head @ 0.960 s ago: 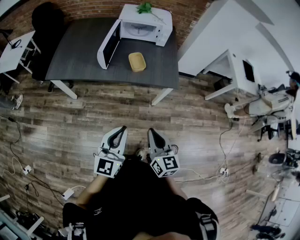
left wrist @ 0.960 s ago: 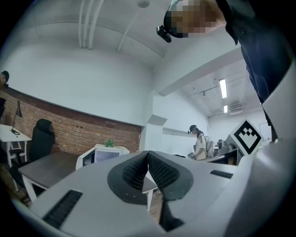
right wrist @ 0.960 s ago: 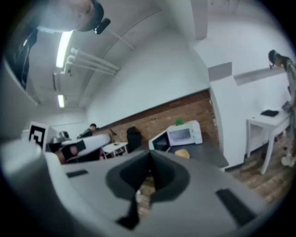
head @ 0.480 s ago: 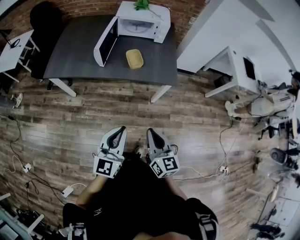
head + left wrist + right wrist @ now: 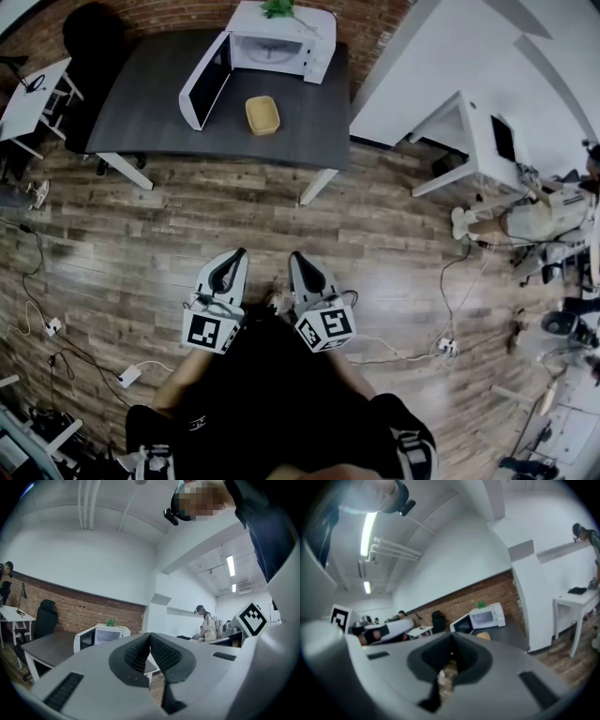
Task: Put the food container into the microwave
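A tan food container (image 5: pixel 262 114) sits on a dark grey table (image 5: pixel 150 103) far ahead, just in front of a white microwave (image 5: pixel 281 42) whose door (image 5: pixel 203 82) hangs open to the left. The container (image 5: pixel 483 635) and microwave (image 5: pixel 486 617) also show small in the right gripper view, and the microwave (image 5: pixel 101 635) in the left gripper view. My left gripper (image 5: pixel 232 257) and right gripper (image 5: pixel 294 261) are held close to my body over the wooden floor, well short of the table. Both have their jaws together and hold nothing.
A black chair (image 5: pixel 94 37) stands at the table's far left, next to a small white desk (image 5: pixel 28 98). White desks (image 5: pixel 469 141) and a white partition lie to the right. Cables (image 5: pixel 412 352) and a power strip (image 5: pixel 128 379) lie on the floor. A green plant (image 5: pixel 278 8) tops the microwave.
The table, microwave and container have shifted slightly left and up in the head view. Both grippers stay shut and close to my body.
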`<move>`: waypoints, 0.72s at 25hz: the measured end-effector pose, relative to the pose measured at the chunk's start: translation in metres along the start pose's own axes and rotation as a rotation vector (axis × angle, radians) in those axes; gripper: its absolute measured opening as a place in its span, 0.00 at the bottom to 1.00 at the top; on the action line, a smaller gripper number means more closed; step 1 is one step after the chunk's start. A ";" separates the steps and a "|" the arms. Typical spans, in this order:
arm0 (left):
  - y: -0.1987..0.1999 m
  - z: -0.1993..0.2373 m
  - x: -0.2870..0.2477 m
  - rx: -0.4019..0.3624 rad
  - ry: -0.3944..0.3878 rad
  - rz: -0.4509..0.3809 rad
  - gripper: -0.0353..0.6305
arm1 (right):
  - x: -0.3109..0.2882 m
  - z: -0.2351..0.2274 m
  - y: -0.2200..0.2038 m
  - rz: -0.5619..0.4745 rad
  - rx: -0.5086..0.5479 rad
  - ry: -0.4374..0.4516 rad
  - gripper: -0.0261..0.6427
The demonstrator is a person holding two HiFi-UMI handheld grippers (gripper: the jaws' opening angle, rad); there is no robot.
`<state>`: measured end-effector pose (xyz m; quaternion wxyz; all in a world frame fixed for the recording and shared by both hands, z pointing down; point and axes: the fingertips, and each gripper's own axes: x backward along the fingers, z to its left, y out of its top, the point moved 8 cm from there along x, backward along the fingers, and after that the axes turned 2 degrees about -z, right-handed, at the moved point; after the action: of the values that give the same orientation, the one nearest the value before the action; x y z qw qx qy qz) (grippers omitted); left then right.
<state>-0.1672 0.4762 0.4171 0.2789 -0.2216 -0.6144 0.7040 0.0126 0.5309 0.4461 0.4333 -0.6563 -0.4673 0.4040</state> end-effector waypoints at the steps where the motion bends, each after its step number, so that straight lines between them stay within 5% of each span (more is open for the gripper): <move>1: 0.000 -0.004 -0.003 -0.005 0.006 -0.003 0.11 | 0.001 -0.004 0.002 0.001 0.001 0.008 0.09; 18: -0.014 -0.002 -0.040 -0.014 0.029 0.009 0.11 | -0.028 -0.047 0.007 0.012 0.021 0.035 0.09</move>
<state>-0.1347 0.4525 0.4289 0.2832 -0.2361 -0.6142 0.6978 0.0513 0.4940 0.4571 0.4457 -0.6615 -0.4513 0.4001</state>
